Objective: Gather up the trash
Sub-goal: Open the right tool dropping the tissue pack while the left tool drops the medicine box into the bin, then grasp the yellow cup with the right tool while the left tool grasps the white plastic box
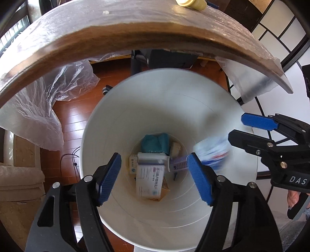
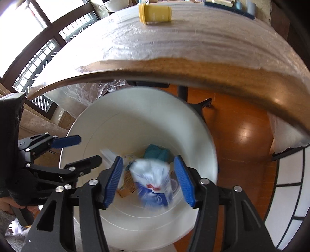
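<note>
I had both grippers poised above the white bin (image 1: pixel 222 108), pointing steeply down into its mouth. The left gripper (image 1: pixel 155 175) had its fingers spread with nothing between them; straight below it, on the bin's floor, lay a white printed box (image 1: pixel 150 179), a teal bundle (image 1: pixel 155 144) and some smaller cartons. The right gripper (image 2: pixel 149 181) also had its fingers parted, and a blurred blue-and-white plastic packet (image 2: pixel 153 184) sat in the gap without either pad touching it. I took it to be loose and dropping into the bin.

That packet looked light, thin and crinkly, so I judged it would crush rather than resist, and could slip off smooth pads. A pinch across its bunched middle would hold it best. The boxes in the bin looked stiff but light, easy to take across their narrow sides.

The counter (image 2: pixel 193 48), wrapped in clear film, overhung the far side of the bin, so its edge was what I had to clear when lifting away. A yellow cup (image 2: pixel 155 14) lay on its side on the counter beyond the bin. The two grippers hung close together over the rim, leaving little room sideways. The wooden floor (image 1: pixel 71 120) beside the bin was open apart from loose plastic sheeting (image 1: pixel 48 97).
</note>
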